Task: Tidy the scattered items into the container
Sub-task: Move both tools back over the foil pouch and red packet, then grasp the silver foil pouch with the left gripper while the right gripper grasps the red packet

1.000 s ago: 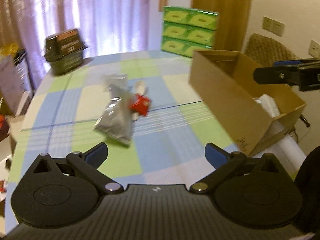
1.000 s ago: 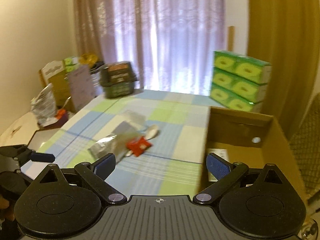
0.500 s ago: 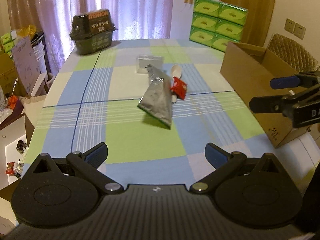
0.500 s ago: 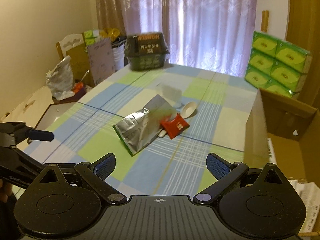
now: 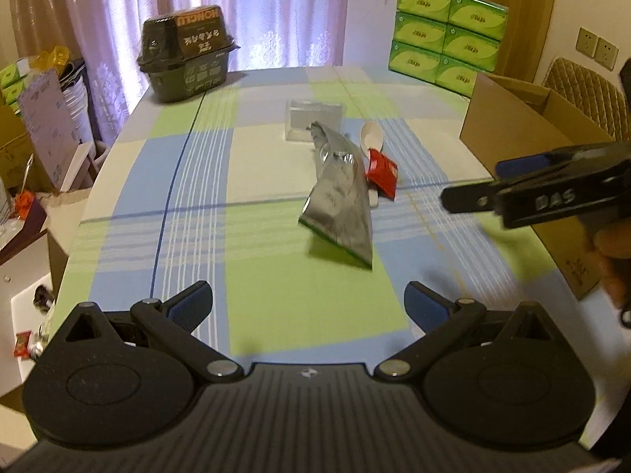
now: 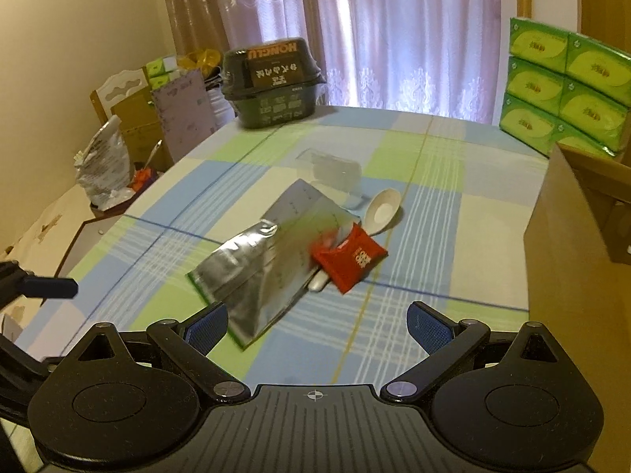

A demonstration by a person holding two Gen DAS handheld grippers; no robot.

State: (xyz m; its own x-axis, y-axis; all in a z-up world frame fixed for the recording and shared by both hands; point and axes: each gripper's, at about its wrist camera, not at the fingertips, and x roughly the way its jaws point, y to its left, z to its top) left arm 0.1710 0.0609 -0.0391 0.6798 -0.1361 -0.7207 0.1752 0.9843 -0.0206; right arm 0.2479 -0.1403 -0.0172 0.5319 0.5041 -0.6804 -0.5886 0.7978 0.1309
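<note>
The silver pouch (image 6: 262, 266) lies mid-frame in the right wrist view, flat on the checked cloth (image 6: 434, 181), with the red packet (image 6: 349, 261) touching its right edge and resting partly on the handle of a white spoon (image 6: 380, 213). Just beyond them, toward the upper middle, sits a clear plastic case (image 6: 333, 169). None of these four is in the box (image 6: 568, 260) yet; the box fills the right edge of the frame, and what it holds cannot be told from here.

The right gripper (image 6: 315, 325) hangs low in the frame with its jaws spread wide and nothing between them; its left blue pad (image 6: 205, 327) sits just at the near corner of the pouch. In the left wrist view the left gripper (image 5: 307, 307) is likewise spread and empty, well short of the pouch (image 5: 341, 201), with the packet (image 5: 382, 173) and spoon (image 5: 370, 138) right of centre and the box (image 5: 524, 134) at the upper right.

The step in hand looks like the approach for a first pick, probably by the right gripper. The next move calls for lowering onto one item alone. The packet is the easier grab, being plump; the pouch is thin and flat, so a jaw must catch an edge.

Dark tub (image 6: 272, 82) and green tissue packs (image 6: 568, 82) stand at the far end.
</note>
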